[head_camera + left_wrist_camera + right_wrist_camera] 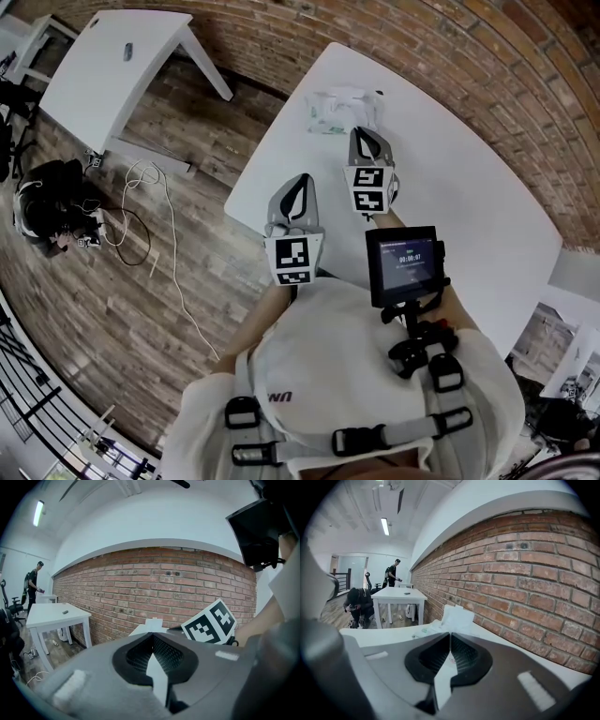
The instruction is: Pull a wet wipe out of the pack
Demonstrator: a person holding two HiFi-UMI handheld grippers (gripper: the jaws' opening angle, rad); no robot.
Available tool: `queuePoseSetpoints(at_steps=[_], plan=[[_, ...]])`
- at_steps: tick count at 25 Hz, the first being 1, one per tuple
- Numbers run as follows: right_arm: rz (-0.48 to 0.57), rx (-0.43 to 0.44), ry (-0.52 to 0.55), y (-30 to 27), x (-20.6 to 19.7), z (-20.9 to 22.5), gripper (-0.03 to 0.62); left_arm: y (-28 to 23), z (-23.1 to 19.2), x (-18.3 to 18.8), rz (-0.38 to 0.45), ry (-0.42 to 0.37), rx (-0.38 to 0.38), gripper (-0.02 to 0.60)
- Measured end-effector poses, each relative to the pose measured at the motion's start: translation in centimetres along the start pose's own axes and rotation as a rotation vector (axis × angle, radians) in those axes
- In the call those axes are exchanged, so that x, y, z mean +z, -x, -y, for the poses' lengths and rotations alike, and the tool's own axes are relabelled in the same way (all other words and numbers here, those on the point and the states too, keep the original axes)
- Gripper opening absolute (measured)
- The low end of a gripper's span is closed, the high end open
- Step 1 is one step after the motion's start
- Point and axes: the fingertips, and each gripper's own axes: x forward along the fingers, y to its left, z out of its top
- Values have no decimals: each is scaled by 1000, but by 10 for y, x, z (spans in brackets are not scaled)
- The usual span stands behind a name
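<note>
pinching the wipe with the pack unanchored

right gripper [362, 133]: jaws drawn together at the tips. the wet wipe [457, 616] stands up white and crumpled directly at those tips. it looks nipped by its lower edge, though the actual contact line is not visible. the pack [330, 112] lies flat at the far end of the white table [469, 197], close to that table's far left edge, with the wipe sticking up from its top.

left gripper [302, 183]: jaws together, nothing in them, hovering over the near part of the table, well apart from the pack. nothing is holding the pack down.

risks, as judged:
- pack lifts or drags with the pull. cause: light soft pack, no hold-down, wet sheet clinging in the slot.
- pack slides off the table. cause: it sits near the edge, and a pull slanted that way carries it over.
- wipe slips from the jaws. cause: the bite seems shallow, on a wet edge only.
- wipe tears. cause: a fast jerk against a snug slot.
- a second sheet trails out. cause: interleaved folding. i cannot see inside the pack, so this is a guess.

mitigation to consider: left gripper down on the pack body before any pull, then pull straight up, slowly.
</note>
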Motion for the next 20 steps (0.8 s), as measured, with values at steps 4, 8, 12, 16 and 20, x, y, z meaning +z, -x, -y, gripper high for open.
queuePoseSetpoints(at_steps=[4,8,12,16,20], plan=[[77,-19,-11,13,20,10,15,-2,7,3,12,-2,-14,3],[154,-47,-14,32,41,20,15,-1,13,7,21,-6,-25,3],[214,-93,-28,55,55,35,15,2,18,11,32,-10,-33,3],[244,-152,-58,78,54,53,15,4,24,14,42,-13,-45,3],[231,-186,-84,96,37,64,15,5,31,17,52,-16,-60,3]])
